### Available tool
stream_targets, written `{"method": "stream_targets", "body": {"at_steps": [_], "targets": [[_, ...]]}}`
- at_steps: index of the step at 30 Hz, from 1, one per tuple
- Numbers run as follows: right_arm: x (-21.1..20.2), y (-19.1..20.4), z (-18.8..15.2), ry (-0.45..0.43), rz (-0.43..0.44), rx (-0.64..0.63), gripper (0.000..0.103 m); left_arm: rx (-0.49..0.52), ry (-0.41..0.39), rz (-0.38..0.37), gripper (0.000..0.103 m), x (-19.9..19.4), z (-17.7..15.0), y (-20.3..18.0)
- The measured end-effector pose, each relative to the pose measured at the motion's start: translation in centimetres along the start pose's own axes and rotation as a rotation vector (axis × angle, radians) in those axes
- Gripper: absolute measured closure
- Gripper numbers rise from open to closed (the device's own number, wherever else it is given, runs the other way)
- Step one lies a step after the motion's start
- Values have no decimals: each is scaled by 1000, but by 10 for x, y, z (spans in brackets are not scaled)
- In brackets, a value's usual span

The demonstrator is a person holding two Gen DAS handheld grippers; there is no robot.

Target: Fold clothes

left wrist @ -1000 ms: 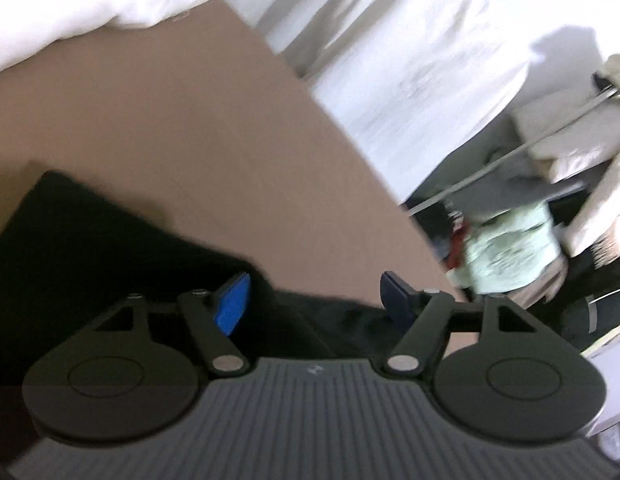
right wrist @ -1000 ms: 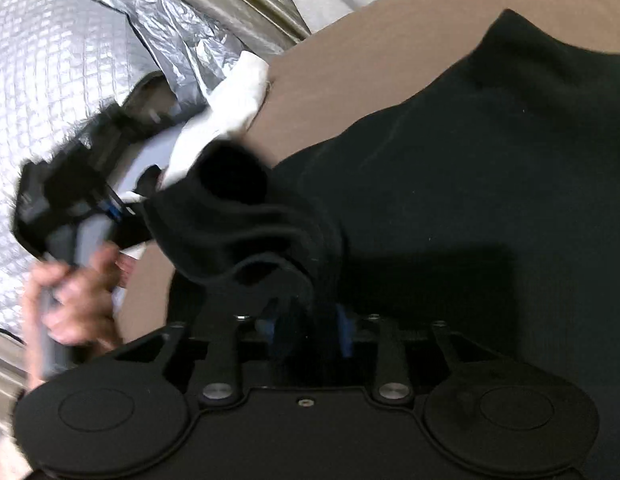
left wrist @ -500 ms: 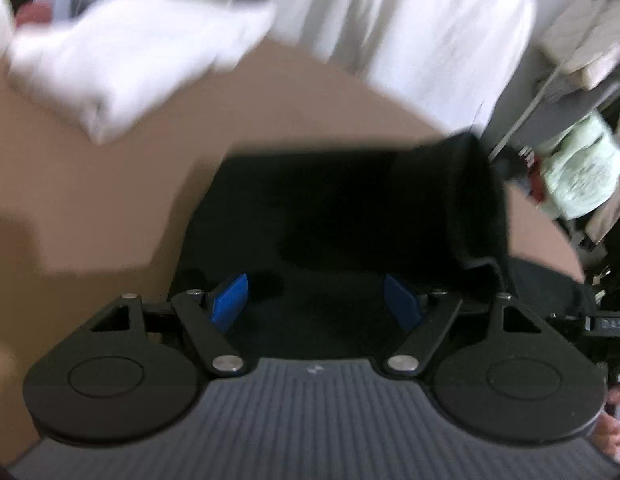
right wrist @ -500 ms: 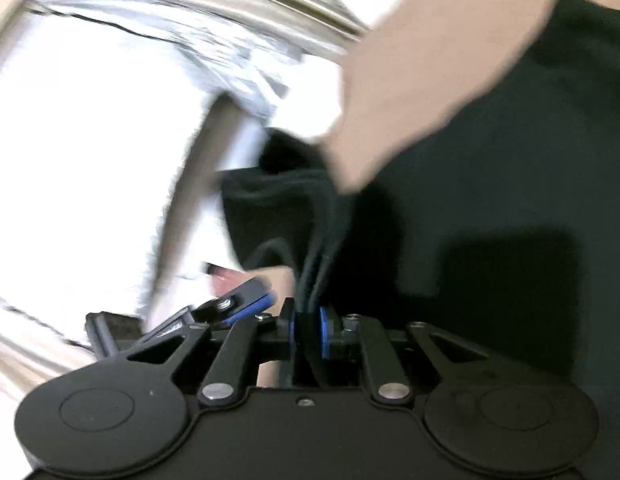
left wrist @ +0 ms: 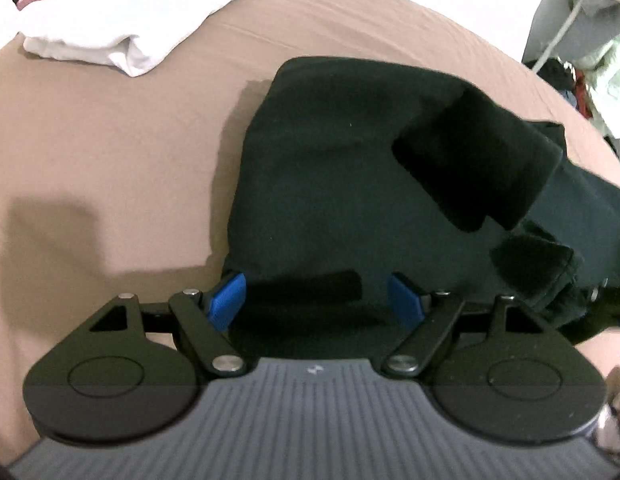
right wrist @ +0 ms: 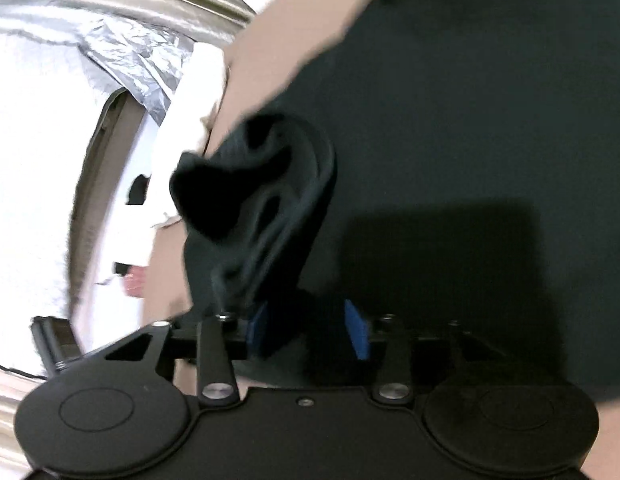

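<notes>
A black garment (left wrist: 329, 168) lies on the tan bed sheet (left wrist: 110, 168), with one corner folded back over itself at the right (left wrist: 481, 160). My left gripper (left wrist: 317, 302) hovers over the garment's near edge, its blue pads wide apart and holding nothing. In the right wrist view the same black garment (right wrist: 469, 120) fills the right side. A bunched fold of it (right wrist: 266, 192) stands up just ahead of my right gripper (right wrist: 308, 328). That gripper's blue pads are apart, and the fold's lower end leans against the left pad.
A white garment (left wrist: 122, 20) lies crumpled at the far left of the bed. Silver foil sheeting (right wrist: 130, 48) and a bright white area lie beyond the bed edge. Piled clothes (left wrist: 601, 72) sit off the bed's right side.
My right gripper was shut on the bunched black fold and has now opened. The left gripper swung over the black garment and stayed open.
</notes>
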State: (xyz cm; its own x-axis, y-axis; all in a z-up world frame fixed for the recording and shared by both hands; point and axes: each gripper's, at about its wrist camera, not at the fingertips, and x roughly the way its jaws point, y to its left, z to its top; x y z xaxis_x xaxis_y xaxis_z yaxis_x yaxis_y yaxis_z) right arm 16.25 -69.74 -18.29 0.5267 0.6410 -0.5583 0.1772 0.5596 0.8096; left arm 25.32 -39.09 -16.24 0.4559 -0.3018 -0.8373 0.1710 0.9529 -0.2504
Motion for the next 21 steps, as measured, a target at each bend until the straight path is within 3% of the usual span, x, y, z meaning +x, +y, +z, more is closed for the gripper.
{"method": "stream_targets", "body": {"at_steps": [4, 7, 10, 13, 17, 20, 21], "targets": [[15, 12, -13, -8, 8, 4, 47, -45, -69, -119, 25, -7, 3, 6], [-5, 21, -10, -45, -5, -46, 47, -96, -82, -177, 25, -13, 1, 13], [-30, 20, -13, -114, 24, -57, 47, -114, -17, -121, 25, -1, 0, 16], [-56, 22, -23, -193, 56, -88, 46, -65, 62, -19, 25, 16, -5, 12], [-38, 41, -20, -133, 38, -254, 44, -12, 78, 24, 23, 19, -6, 3], [-9, 42, -23, -111, -80, -281, 44, -21, 76, 16, 23, 19, -6, 4], [-8, 43, -26, -104, -92, -290, 54, -32, 74, 8, 23, 18, -5, 6]]}}
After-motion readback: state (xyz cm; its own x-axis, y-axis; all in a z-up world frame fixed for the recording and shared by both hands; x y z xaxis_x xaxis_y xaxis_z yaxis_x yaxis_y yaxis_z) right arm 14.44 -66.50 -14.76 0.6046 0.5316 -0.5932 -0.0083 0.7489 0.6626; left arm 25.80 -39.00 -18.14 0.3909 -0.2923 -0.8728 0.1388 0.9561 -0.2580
